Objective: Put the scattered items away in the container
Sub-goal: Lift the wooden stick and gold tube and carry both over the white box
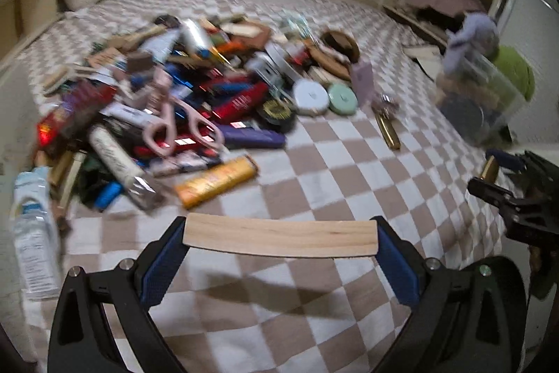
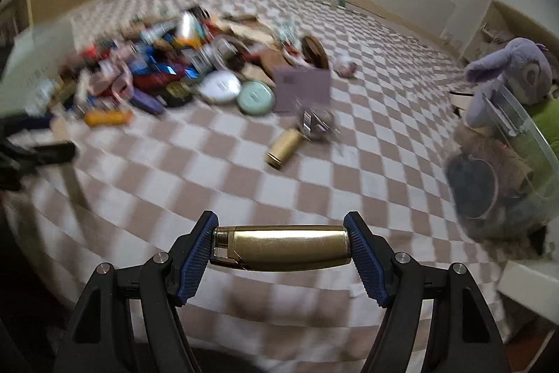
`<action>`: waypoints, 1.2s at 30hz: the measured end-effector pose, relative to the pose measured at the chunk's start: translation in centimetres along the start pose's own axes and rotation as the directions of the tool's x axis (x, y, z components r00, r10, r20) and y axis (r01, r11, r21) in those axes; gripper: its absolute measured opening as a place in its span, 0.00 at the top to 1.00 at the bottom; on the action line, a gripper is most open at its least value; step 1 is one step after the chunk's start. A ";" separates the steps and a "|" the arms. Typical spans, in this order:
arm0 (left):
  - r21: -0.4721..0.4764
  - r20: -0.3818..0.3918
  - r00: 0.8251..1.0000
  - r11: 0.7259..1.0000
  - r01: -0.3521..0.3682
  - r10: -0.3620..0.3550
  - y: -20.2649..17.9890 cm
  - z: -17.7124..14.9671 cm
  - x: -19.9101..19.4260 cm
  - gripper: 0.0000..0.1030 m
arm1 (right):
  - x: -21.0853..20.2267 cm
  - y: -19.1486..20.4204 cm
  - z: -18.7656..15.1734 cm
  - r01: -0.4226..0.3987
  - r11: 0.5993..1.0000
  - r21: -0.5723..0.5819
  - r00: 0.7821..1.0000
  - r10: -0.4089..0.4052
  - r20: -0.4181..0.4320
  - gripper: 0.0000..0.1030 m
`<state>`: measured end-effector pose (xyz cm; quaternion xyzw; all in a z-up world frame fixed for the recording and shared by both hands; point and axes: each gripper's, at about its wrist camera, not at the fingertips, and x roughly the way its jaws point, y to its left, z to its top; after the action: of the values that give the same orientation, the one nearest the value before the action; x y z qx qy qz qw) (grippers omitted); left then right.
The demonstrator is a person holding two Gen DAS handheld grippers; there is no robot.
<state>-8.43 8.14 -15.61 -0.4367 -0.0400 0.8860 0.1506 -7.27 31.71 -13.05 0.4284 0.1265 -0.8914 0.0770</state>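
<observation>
While blurred, each hand-held gripper (image 1: 279, 236) (image 2: 281, 250) clamps an item crosswise.

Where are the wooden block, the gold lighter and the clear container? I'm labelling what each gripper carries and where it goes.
wooden block (image 1: 279, 239): left wrist view, middle of its top face.
gold lighter (image 2: 283, 249): right wrist view, middle of its body.
clear container (image 2: 524, 142): right wrist view, its transparent wall.

Both wrist cameras look forward and slightly down along their fingers from low over the checkered bed cover (image 1: 314, 170). The left view sits nearer the item pile (image 1: 174, 86); the right view (image 2: 195, 65) stands farther back. Both share the pile and the clear container (image 1: 485, 100) (image 2: 506, 163) at the right edge.
</observation>
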 end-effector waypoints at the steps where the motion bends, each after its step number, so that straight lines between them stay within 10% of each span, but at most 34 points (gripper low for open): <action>1: -0.008 0.016 1.000 1.000 -0.007 0.007 0.3 0.2 -0.7 0.03 | -0.4 0.4 0.4 -0.011 1.000 0.007 1.000 0.011 0.010 0.28; 15: -0.048 0.231 0.966 0.993 -0.109 0.117 4.7 3.9 -11.8 0.03 | -6.4 7.9 7.9 -0.140 0.990 0.014 0.964 0.133 0.230 0.28; 36: -0.181 0.395 0.862 0.947 -0.265 0.317 14.6 3.9 -25.4 0.03 | -13.1 19.9 16.6 -0.324 0.939 -0.114 0.857 0.342 0.385 0.28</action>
<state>-0.32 -13.19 3.22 -0.2455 -0.0583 0.9673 -0.0238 -6.59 8.21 4.04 0.2511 0.0521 -0.9299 0.2636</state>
